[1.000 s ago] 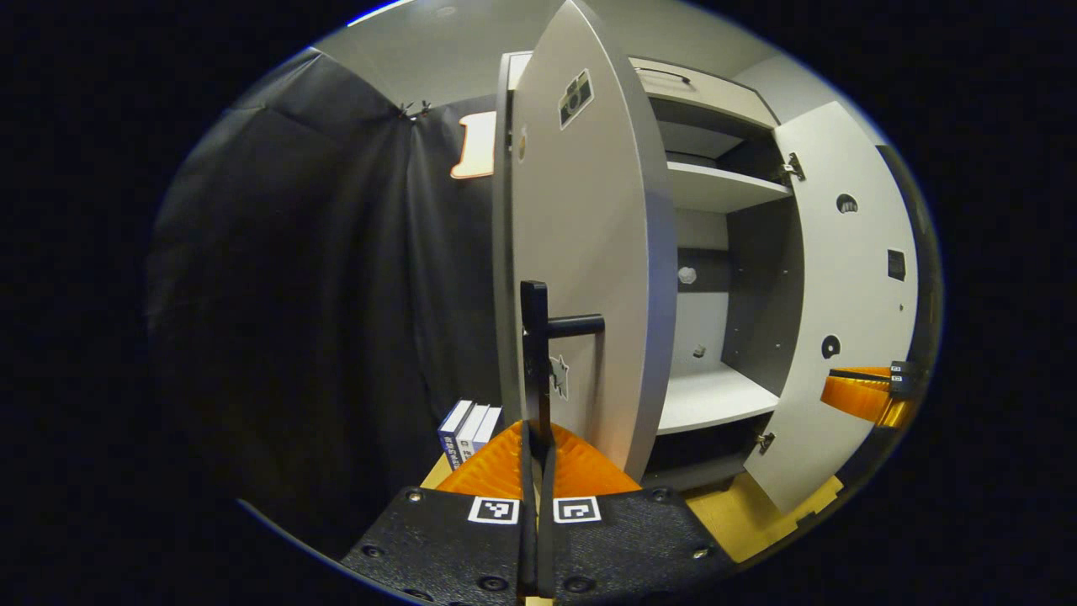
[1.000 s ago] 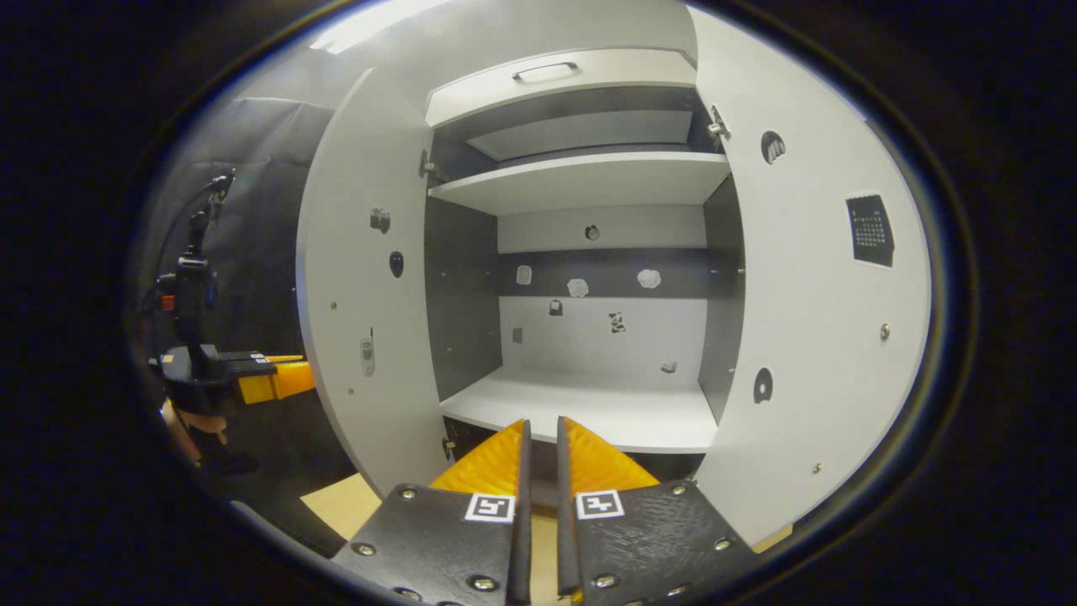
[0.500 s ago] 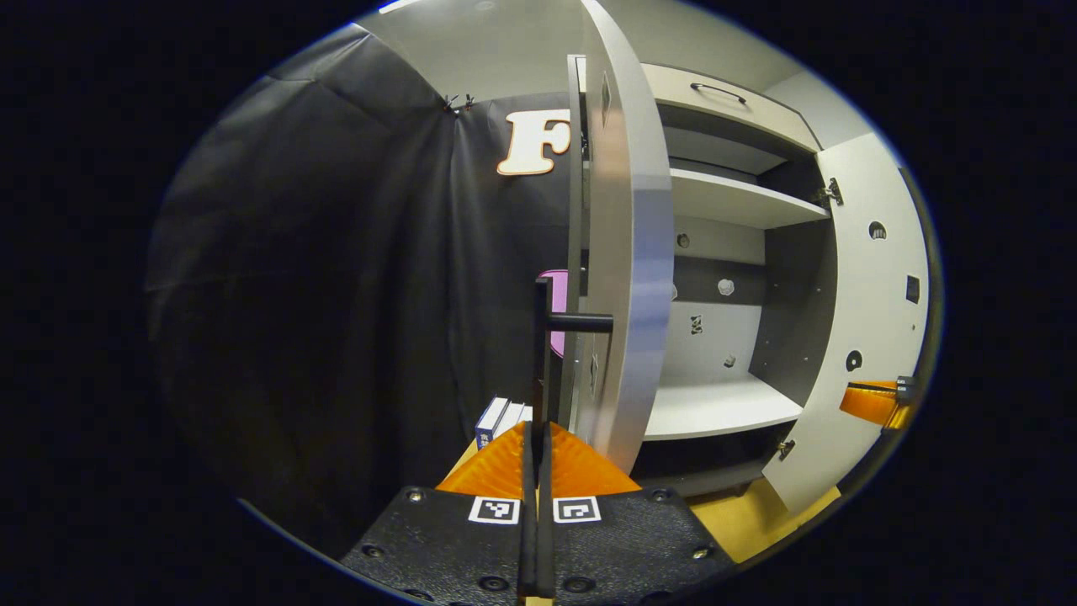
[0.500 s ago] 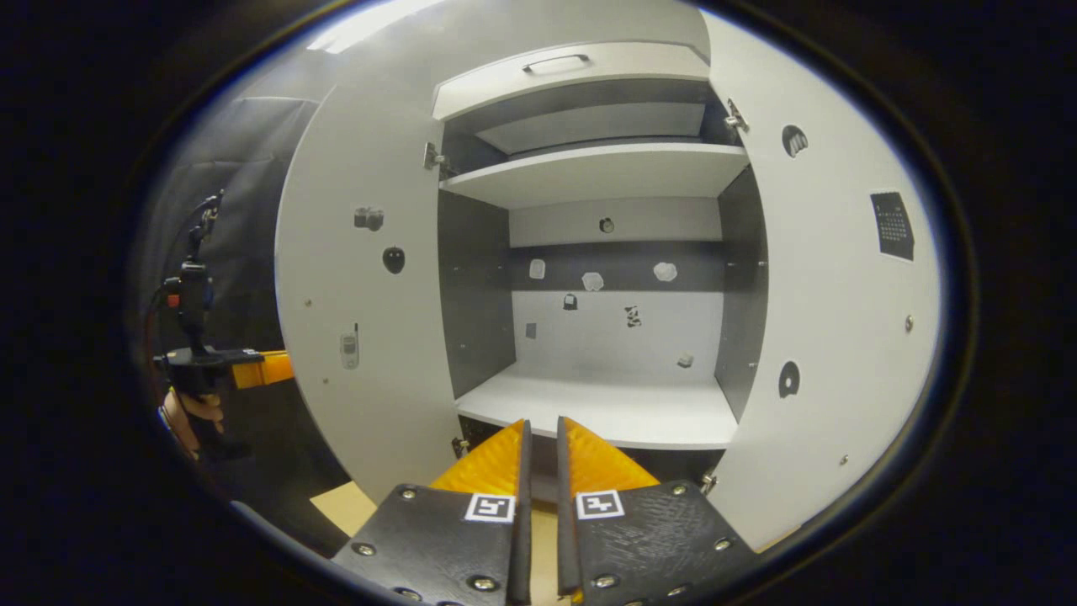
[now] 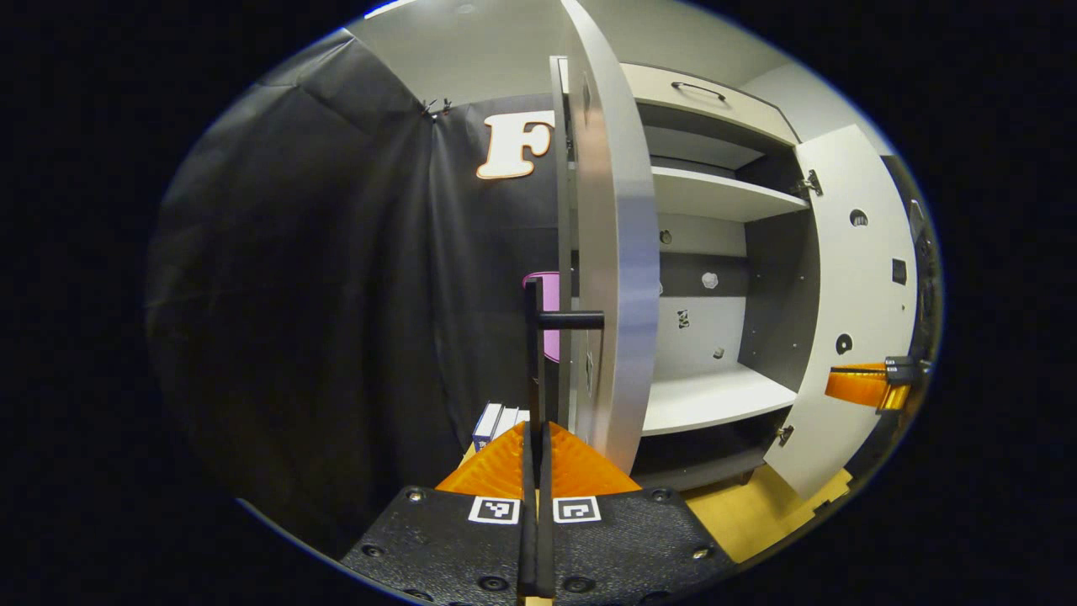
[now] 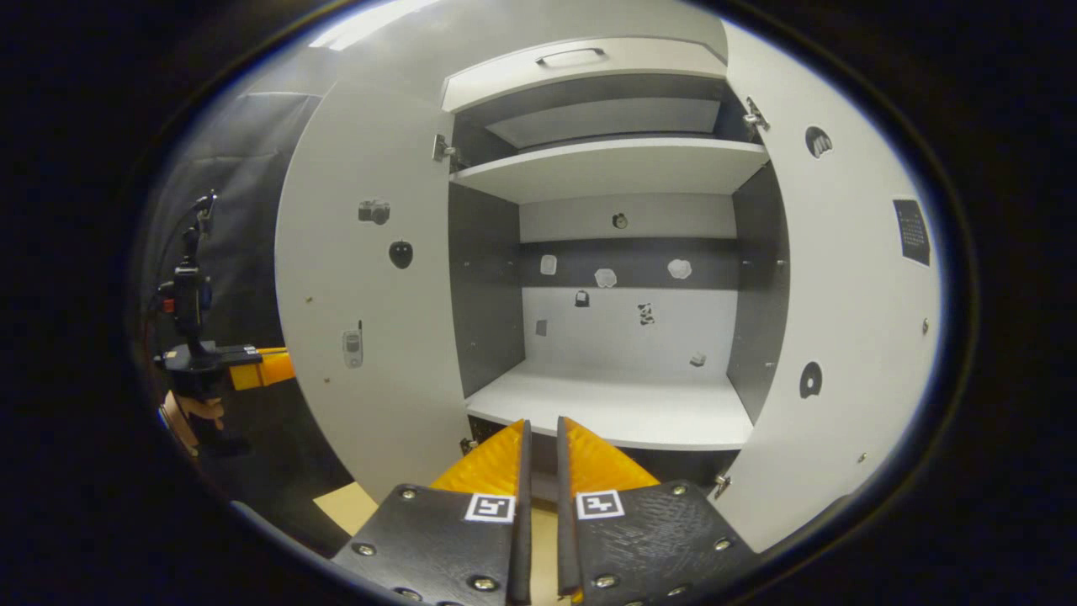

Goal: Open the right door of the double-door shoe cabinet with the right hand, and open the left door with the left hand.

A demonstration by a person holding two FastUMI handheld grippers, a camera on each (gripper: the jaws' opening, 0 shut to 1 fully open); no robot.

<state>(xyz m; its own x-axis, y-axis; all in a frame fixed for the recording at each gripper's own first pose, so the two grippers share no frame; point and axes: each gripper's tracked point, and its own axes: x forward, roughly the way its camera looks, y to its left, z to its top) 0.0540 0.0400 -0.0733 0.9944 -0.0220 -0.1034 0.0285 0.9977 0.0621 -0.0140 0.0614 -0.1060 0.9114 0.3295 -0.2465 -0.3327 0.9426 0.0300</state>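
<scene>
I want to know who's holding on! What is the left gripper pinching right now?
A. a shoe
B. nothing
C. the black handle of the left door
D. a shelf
C: in the left gripper view the left gripper is shut on the handle of the left door.

Shoe cabinet (image 6: pixel 623 412): pale grey shelves and doors, dark grey side walls (a dark band crosses the back panel); small dark stickers dot the left door (image 6: pixel 370 278); its handle (image 5: pixel 538 353) black; floor (image 5: pixel 749 522) tan.

Sharp, dim pictures — overhead light, heavy fisheye bend at edges.
</scene>
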